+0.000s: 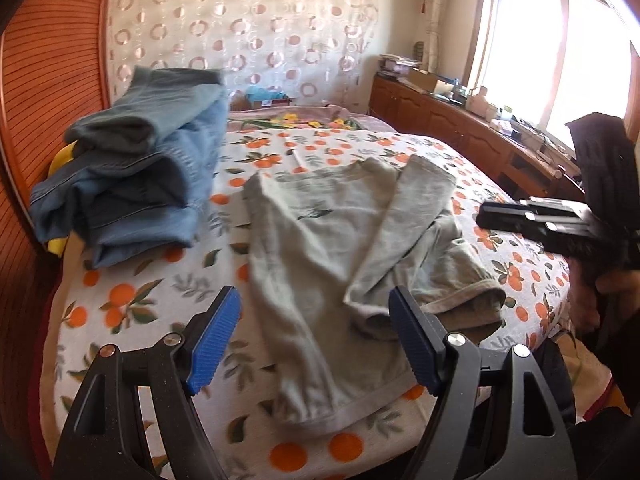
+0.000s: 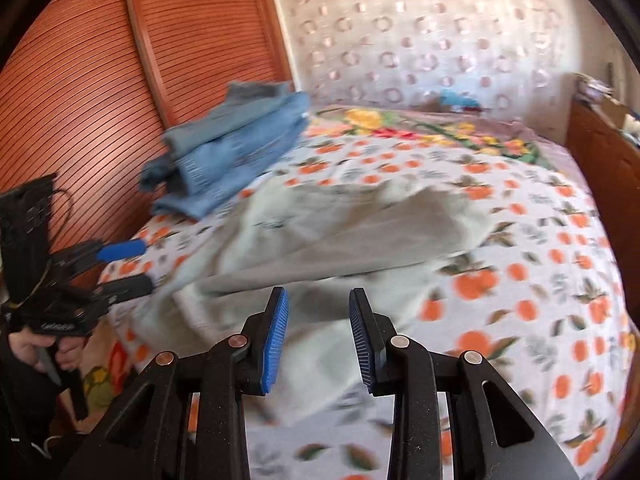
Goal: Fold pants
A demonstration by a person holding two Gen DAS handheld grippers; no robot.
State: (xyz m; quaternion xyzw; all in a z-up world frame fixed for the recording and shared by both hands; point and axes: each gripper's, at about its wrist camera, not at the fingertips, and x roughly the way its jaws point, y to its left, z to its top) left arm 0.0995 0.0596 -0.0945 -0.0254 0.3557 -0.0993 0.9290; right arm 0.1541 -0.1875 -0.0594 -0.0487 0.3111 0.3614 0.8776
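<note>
Grey pants (image 1: 340,248) lie rumpled mid-bed (image 1: 120,320), right of the jeans (image 1: 132,184) (a folded stack). Left gripper (image 1: 316,340) hovers spread wide, empty; right gripper (image 2: 318,340) parted too, gripping nothing.

A home bedroom: a bed (image 1: 132,300) under an orange-print sheet, a slatted wooden wardrobe (image 1: 48,80), a patterned curtain (image 1: 248,28) and a sunlit window (image 1: 532,40).
</note>
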